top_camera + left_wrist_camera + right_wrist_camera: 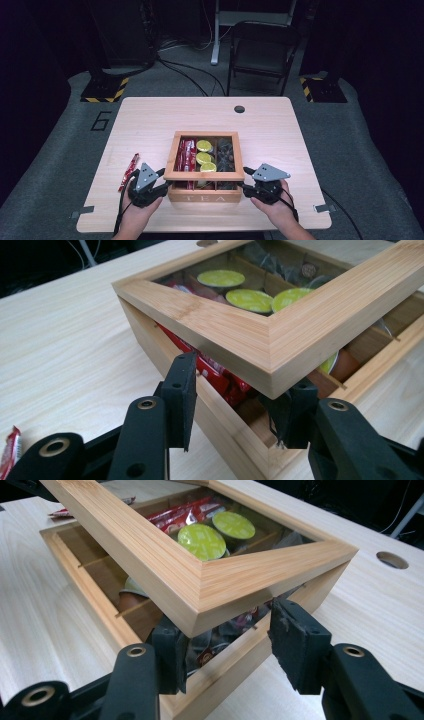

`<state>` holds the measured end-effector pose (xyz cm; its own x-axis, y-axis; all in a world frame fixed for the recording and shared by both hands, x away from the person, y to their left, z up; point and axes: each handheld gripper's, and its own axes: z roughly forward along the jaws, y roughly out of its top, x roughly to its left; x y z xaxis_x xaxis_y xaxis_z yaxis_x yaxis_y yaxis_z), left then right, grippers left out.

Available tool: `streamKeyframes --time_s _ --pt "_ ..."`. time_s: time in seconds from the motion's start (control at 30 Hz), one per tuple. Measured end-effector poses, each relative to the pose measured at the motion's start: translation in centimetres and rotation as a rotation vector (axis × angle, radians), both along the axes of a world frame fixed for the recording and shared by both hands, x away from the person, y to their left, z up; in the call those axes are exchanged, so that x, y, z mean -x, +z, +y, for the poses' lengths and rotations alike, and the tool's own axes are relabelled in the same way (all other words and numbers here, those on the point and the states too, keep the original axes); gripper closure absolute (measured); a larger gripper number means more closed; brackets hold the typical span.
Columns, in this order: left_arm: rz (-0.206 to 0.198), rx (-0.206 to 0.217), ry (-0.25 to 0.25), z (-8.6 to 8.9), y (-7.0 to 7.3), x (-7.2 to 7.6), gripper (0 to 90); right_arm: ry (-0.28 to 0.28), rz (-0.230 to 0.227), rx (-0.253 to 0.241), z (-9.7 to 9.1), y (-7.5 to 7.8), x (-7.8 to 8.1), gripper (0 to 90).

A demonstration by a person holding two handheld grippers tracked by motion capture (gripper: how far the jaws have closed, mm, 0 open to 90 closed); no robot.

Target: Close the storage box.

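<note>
With the hinged lid (205,175) of the wooden tea box (204,196) raised partway at its front edge, the work is judged to be in mid-stroke; whether the lid is being opened or lowered cannot be told. The box is set near the front middle of the light wooden table (150,115), its front wall marked TEA. The left gripper (161,181) is placed at the front left corner of the lid, and the right gripper (246,180) at the front right corner. In the left gripper view, the jaws are seen parted around the lid corner (272,352), one jaw outside the box wall and the other under the lid frame; a firm clamp is not shown. In the right gripper view, the jaws are likewise spread, one jaw beneath the lid corner (200,600) and the other just beside it, so the lid appears to be propped rather than pinched. Through the lid's window, red sachets (186,155), yellow-green capsules (204,152) and dark packets (225,152) are seen in separate compartments. One red sachet (128,172) is left on the table, just beside the left gripper. The lid's travel is judged unfinished, and that sachet remains outside the box.
</note>
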<state>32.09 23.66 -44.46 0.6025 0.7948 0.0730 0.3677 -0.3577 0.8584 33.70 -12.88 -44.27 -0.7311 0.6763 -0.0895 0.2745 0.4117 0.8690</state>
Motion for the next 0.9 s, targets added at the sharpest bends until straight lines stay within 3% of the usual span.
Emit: streamKeyframes --time_s 0.37,0.9 --pt "0.07 -0.001 -0.013 0.2 -1.8 0.1 56.9 0.013 0.066 0.02 0.1 -1.4 0.6 50.5" --pt "0.117 0.009 -0.042 0.5 -1.7 0.3 50.0 0.045 0.103 0.008 0.0 -1.7 0.6 49.0"
